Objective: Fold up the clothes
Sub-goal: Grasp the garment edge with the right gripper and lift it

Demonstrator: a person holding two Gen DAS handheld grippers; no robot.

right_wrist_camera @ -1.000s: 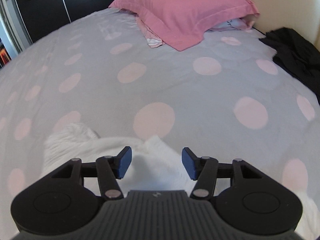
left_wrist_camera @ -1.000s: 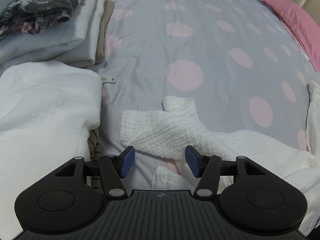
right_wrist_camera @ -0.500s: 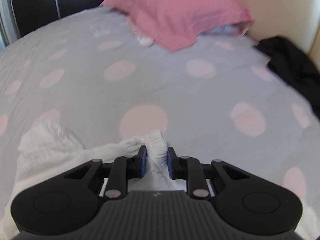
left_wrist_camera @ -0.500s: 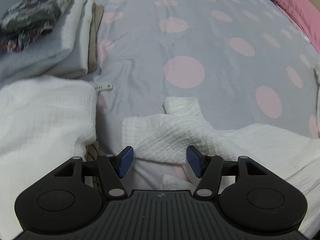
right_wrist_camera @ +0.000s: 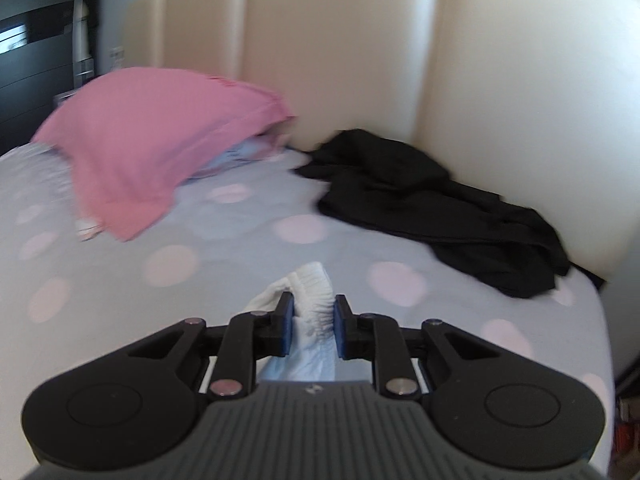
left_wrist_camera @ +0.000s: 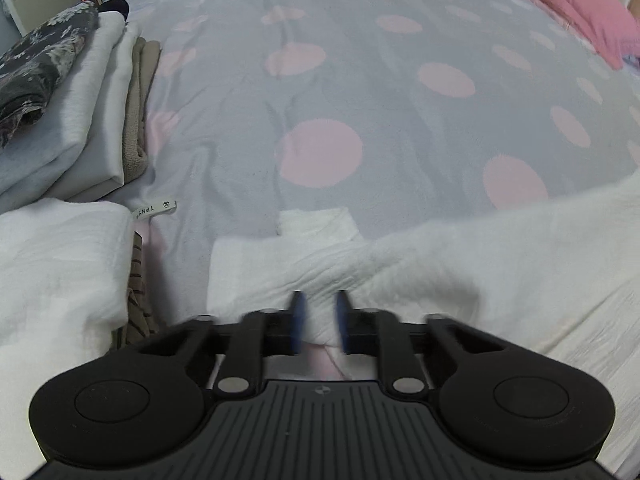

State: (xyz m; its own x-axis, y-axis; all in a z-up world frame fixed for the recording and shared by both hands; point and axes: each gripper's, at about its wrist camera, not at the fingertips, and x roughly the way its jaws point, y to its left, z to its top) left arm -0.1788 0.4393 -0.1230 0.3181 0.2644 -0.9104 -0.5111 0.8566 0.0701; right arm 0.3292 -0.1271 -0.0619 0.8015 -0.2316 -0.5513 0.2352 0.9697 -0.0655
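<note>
The big bed [left_wrist_camera: 400, 80] has a grey cover with pink dots. The white top [left_wrist_camera: 460, 264] lies on it, stretched sideways from one gripper to the other. The left gripper [left_wrist_camera: 319, 322] has clenched on the cloth at its end. The right gripper [right_wrist_camera: 313, 322] pinches the frilly edge. Each hand holds its own end.

Left claw [left_wrist_camera: 319, 322] pads (motion-blurred)
</note>
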